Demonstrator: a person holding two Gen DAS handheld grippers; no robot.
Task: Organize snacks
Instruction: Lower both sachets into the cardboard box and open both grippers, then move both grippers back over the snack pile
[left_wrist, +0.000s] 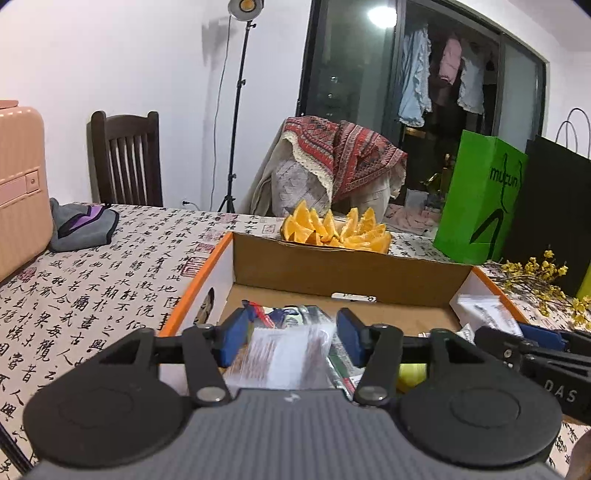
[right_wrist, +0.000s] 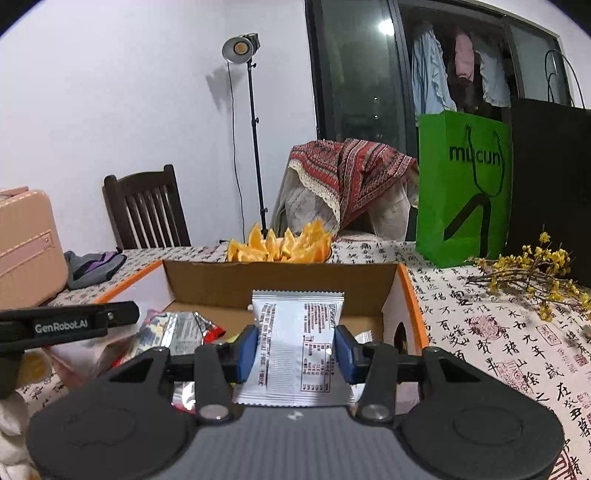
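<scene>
An open cardboard box (left_wrist: 343, 273) (right_wrist: 258, 284) with orange edges stands on the calligraphy tablecloth. In the left wrist view my left gripper (left_wrist: 293, 341) hovers over the box's near left part. A blurred white snack packet (left_wrist: 284, 354) lies between and below its blue pads, which stand off it. Beneath it lie red, blue and green wrappers (left_wrist: 291, 314). In the right wrist view my right gripper (right_wrist: 297, 350) is shut on an upright white printed snack packet (right_wrist: 299, 332) over the box's right side. Silver and red packets (right_wrist: 177, 328) lie in the box to its left.
A plate of orange wedges (left_wrist: 332, 229) (right_wrist: 277, 245) sits just behind the box. A green paper bag (left_wrist: 480, 199) (right_wrist: 461, 184), a black bag and yellow flower sprigs (right_wrist: 535, 273) stand to the right. A pink suitcase (left_wrist: 18, 184) and a grey cloth (left_wrist: 81, 225) are at the left.
</scene>
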